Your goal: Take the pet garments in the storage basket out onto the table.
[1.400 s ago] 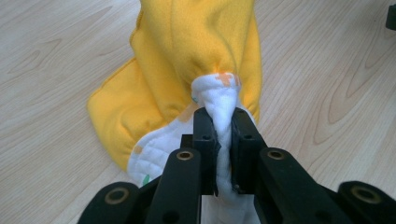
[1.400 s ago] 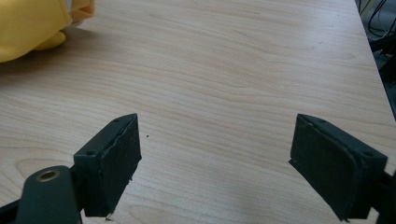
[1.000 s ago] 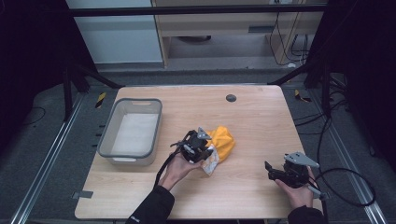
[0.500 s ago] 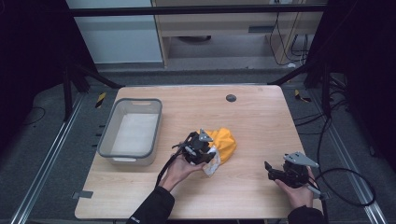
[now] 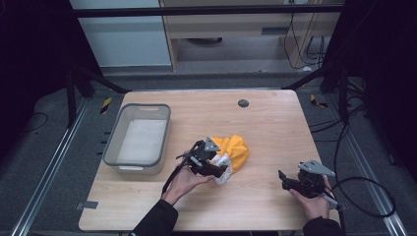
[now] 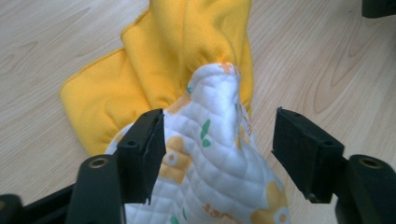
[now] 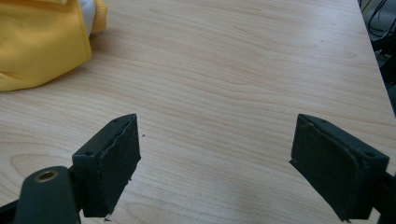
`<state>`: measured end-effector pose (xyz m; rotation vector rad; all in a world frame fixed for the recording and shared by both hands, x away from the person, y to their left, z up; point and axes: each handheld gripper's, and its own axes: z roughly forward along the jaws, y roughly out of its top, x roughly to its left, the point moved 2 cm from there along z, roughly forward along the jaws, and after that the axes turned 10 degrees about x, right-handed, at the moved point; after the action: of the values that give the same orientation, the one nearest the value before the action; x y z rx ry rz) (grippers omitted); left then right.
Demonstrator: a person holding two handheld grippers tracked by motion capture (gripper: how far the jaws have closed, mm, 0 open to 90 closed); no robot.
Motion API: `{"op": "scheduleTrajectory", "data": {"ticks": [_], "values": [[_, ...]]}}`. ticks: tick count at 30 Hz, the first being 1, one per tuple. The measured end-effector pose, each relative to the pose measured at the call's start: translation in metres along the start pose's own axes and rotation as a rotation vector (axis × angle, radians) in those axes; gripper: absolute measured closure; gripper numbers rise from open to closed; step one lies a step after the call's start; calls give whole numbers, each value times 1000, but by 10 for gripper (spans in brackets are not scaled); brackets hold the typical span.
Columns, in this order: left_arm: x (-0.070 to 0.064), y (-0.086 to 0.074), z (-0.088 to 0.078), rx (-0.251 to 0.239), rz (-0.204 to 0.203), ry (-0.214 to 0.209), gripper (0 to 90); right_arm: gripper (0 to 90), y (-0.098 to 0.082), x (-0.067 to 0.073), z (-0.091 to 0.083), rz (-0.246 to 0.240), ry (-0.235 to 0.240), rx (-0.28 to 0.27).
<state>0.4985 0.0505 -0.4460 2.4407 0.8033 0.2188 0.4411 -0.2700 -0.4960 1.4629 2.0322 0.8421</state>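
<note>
1. From the high view, I see my left gripper point(image 5: 220, 169) at the near edge of a crumpled yellow cloth with a white quilted printed lining point(image 5: 233, 151). The grey rectangular plastic bin point(image 5: 139, 140) sits well off to that gripper's left on the light wooden table point(image 5: 265, 123). My right gripper point(image 5: 284, 180) hovers apart, the cloth well to its left.
2. Along the left gripper view, its jaws stand spread around the white quilted fold point(image 6: 219, 154); one pad point(image 6: 148, 149) touches it and the other stands just clear.
3. Along the right gripper view, my jaws gape wide over bare wood, the yellow cloth point(image 7: 39, 44) ahead and left.
</note>
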Motion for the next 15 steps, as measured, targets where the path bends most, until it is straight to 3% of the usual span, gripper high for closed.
{"op": "scheduleTrajectory", "data": {"ticks": [6, 15], "values": [[-1, -7, -6, -5, 17, -33, 252, 152, 0, 0, 0, 0, -2, 1], [1, -30, -23, -33, 14, -8, 202, 149, 0, 0, 0, 0, -3, 1]]}}
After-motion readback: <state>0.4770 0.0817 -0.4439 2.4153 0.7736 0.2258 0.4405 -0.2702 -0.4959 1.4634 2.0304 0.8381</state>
